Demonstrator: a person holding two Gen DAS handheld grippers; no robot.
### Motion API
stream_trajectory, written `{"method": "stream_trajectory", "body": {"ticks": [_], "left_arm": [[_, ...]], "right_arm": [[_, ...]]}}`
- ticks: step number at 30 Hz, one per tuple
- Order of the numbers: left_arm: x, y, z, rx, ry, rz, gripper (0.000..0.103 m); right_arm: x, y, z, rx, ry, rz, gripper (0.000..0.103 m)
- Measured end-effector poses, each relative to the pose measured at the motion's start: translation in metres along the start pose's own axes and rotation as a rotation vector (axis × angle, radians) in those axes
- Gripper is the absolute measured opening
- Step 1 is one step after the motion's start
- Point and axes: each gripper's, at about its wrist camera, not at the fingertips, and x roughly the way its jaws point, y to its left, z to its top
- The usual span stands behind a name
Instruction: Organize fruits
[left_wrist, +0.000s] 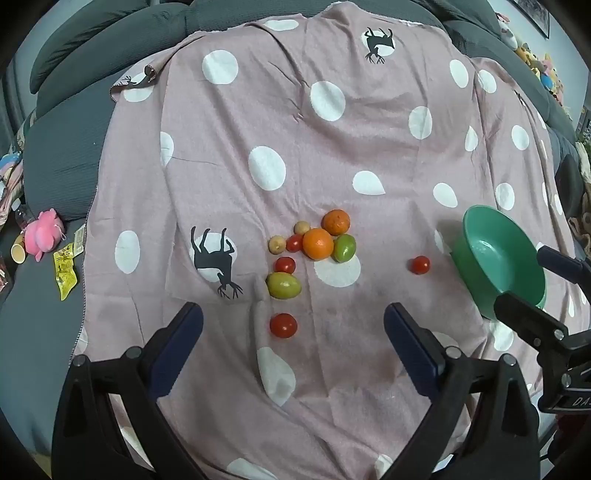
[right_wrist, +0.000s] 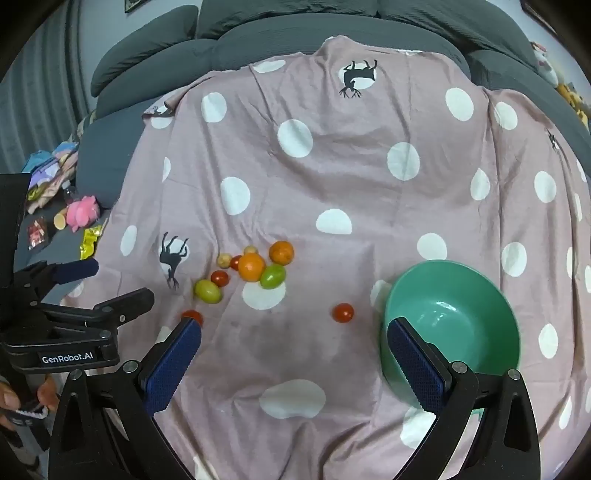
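A dusty-pink cloth with white polka dots and black deer silhouettes (left_wrist: 332, 155) lay spread over a dark grey cushioned sofa (left_wrist: 66, 162). Taking the green plastic bowl (left_wrist: 502, 258) as landmark: it sat empty on the cloth at the right, tilted in the left wrist view. Just left of the bowl lay a lone small red tomato (left_wrist: 419, 264). Further left of the bowl was a cluster of fruit: two round oranges (left_wrist: 317, 243) touching each other, a green-red oval fruit (left_wrist: 344, 248) against the nearer orange, two small tan round fruits (left_wrist: 277, 244), two more red tomatoes (left_wrist: 284, 265), and a yellow-green oval fruit (left_wrist: 283, 285). Another red tomato (left_wrist: 283, 325) lay apart, nearest the camera.

The left hand-held gripper (left_wrist: 293, 326) hovered with its blue-padded jaws spread wide, nothing between them but cloth and that near tomato. The right hand-held gripper (right_wrist: 293, 341) was likewise spread wide and empty, its right finger in front of the bowl's near rim. Far left of the bowl, a pink plush toy (left_wrist: 43, 236) lay beside the cloth.
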Motion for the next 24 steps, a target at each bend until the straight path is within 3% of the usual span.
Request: {"method": "stream_trajectory", "body": {"ticks": [24], "left_arm": [[0.0041,-0.0014,-0.0016,0.005,0.008,-0.005,0.099]], "right_arm": [[0.0032,-0.0018,-0.0023,-0.003,0.001,-0.003,0.102]]}}
